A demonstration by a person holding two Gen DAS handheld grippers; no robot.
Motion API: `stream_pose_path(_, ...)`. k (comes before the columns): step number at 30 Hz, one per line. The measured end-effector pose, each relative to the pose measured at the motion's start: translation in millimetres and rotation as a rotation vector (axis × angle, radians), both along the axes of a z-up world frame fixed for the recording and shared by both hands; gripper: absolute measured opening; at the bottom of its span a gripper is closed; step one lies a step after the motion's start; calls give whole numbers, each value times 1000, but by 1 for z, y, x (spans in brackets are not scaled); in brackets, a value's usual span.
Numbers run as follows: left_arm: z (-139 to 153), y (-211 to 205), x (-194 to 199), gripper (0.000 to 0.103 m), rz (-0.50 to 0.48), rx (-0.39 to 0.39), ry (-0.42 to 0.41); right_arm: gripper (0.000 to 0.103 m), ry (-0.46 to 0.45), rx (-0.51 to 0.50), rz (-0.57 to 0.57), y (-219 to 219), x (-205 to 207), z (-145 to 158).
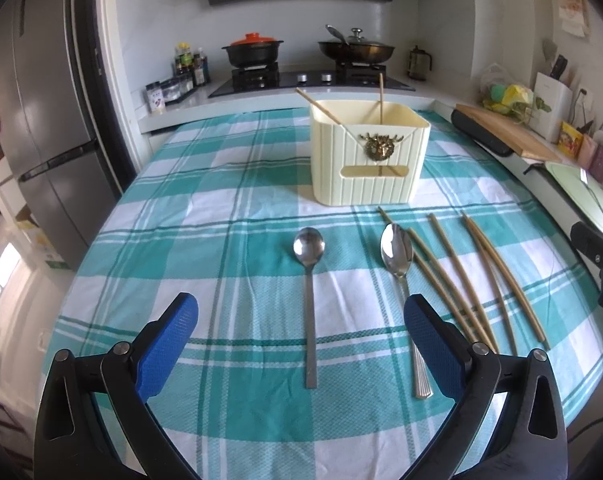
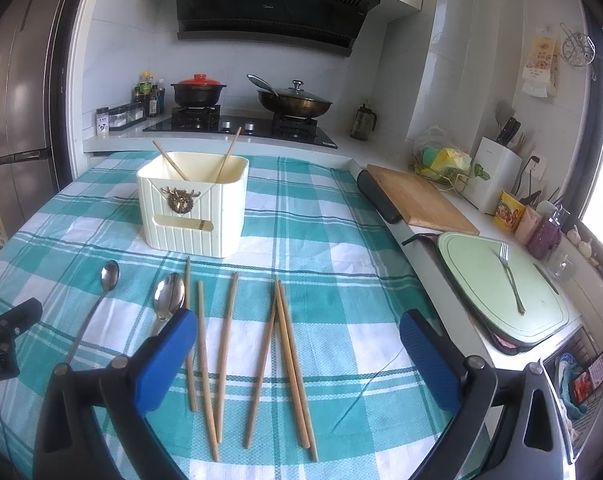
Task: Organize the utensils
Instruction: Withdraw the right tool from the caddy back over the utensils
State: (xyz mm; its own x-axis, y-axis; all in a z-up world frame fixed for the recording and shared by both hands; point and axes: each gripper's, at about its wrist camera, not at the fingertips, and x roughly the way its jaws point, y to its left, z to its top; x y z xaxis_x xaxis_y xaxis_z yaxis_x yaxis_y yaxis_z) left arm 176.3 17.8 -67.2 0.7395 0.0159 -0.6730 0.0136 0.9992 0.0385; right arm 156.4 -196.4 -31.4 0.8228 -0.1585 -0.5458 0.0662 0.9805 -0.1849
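A cream ribbed utensil box [image 1: 367, 156] [image 2: 193, 204] stands on the checked cloth with two chopsticks [image 1: 381, 98] [image 2: 227, 156] leaning inside. In front of it lie a flat-handled spoon [image 1: 310, 280] [image 2: 97, 300], a second spoon [image 1: 399, 264] [image 2: 167, 300] and several loose chopsticks [image 1: 461, 276] [image 2: 285, 360]. My left gripper [image 1: 301, 340] is open and empty, hovering above the flat-handled spoon's handle. My right gripper [image 2: 297, 356] is open and empty above the loose chopsticks.
The table [image 2: 341, 240] has a teal checked cloth. To the right are a wooden cutting board [image 2: 421, 200] and a green board [image 2: 497, 280] with a fork [image 2: 511, 280]. Behind stand a stove with a pot [image 2: 197, 90] and a wok [image 2: 295, 104].
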Motion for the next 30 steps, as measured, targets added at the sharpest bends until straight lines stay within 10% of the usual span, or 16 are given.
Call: stream_pose_path(30, -23, 42, 12, 102, 27, 6, 58, 103, 63, 105, 58, -28, 7, -18)
